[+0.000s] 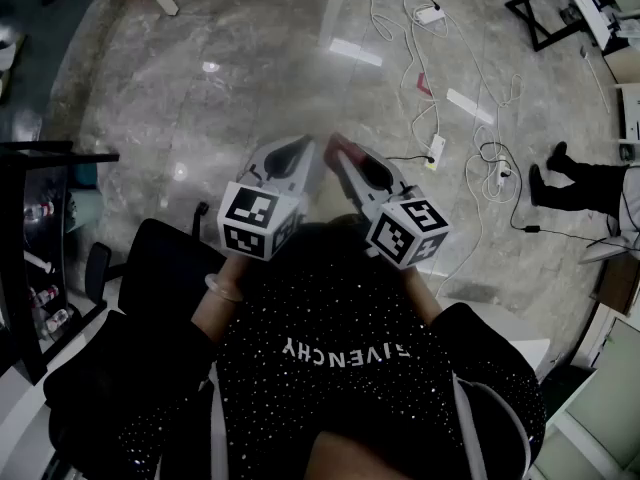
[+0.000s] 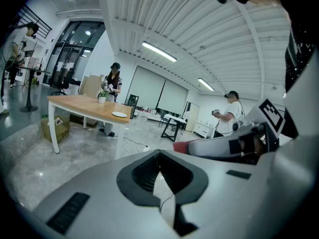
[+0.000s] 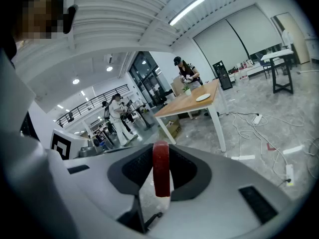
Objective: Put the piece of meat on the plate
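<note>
A dark red piece of meat (image 3: 161, 171) stands on edge between the pads of my right gripper (image 3: 160, 151), which is shut on it. The head view shows that meat (image 1: 342, 151) at the tip of the right gripper (image 1: 337, 144), held in front of the person's chest above the floor. Beside it, my left gripper (image 1: 303, 144) has its jaws together with nothing in them (image 2: 159, 156). A white plate (image 2: 119, 114) lies on a wooden table (image 2: 84, 106) far ahead. In the right gripper view the plate (image 3: 203, 97) sits near the table's end.
White cables and power strips (image 1: 436, 152) trail over the marble floor. A black chair (image 1: 150, 268) stands at the person's left. A cardboard box (image 2: 55, 128) sits under the table. A person (image 2: 110, 91) stands behind the table, and others stand about the room.
</note>
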Available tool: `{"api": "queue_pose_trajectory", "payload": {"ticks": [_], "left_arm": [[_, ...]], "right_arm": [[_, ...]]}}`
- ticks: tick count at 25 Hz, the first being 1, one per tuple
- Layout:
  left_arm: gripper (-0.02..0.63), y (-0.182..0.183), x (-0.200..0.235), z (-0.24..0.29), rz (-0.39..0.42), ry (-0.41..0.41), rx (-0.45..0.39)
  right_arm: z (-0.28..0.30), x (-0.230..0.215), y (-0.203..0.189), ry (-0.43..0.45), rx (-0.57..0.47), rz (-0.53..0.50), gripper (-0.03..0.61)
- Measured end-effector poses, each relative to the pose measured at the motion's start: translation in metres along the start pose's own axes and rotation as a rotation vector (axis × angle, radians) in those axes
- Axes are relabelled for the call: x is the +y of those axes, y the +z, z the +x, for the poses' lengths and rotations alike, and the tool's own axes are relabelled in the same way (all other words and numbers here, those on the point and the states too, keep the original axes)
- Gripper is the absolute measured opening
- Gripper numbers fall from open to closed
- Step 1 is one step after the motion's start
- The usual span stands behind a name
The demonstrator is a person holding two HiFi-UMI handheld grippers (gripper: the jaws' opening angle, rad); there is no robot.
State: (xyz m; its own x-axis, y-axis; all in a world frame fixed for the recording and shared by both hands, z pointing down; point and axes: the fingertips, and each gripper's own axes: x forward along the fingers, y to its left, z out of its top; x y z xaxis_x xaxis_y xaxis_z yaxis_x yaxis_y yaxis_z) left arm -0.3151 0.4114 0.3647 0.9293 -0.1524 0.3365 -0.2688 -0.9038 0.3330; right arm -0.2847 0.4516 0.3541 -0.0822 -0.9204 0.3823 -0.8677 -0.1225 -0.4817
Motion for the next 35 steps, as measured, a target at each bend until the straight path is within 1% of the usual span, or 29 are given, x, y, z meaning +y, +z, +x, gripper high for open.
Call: {"api": "queue_pose_trajectory", "payload": {"ticks": [5, 9, 13, 15, 20, 24, 28, 35], "left_arm": [[0.009, 0.008, 0.015, 0.008, 0.002, 0.001, -0.011], [0.009, 0.020, 0.032, 0.030, -0.003, 0.022, -0.012], [0.009, 0.042, 0.058, 0.059, -0.002, 0.056, -0.012], [0.009, 0.053, 0.073, 0.077, -0.015, 0.069, -0.011], [0.009, 0.081, 0.098, 0.135, -0.025, 0.066, 0.000], [0.009, 0.105, 0.106, 0.177, -0.021, 0.050, 0.000], [0.009, 0.120, 0.110, 0.209, -0.013, 0.048, 0.003], [0.009, 0.128, 0.116, 0.237, -0.016, 0.067, -0.001]], "right_arm": [[0.015, -0.007, 0.011, -0.013, -0.016, -0.005, 0.097], [0.036, -0.027, 0.026, -0.009, -0.002, 0.017, 0.098], [0.069, -0.050, 0.054, 0.011, 0.005, 0.024, 0.098], [0.088, -0.062, 0.071, 0.026, 0.007, 0.024, 0.098], [0.127, -0.097, 0.111, 0.042, 0.020, 0.008, 0.098], [0.148, -0.128, 0.143, 0.045, 0.020, 0.023, 0.098], [0.161, -0.156, 0.166, 0.044, 0.008, 0.032, 0.098], [0.170, -0.179, 0.184, 0.059, 0.005, 0.028, 0.098]]}}
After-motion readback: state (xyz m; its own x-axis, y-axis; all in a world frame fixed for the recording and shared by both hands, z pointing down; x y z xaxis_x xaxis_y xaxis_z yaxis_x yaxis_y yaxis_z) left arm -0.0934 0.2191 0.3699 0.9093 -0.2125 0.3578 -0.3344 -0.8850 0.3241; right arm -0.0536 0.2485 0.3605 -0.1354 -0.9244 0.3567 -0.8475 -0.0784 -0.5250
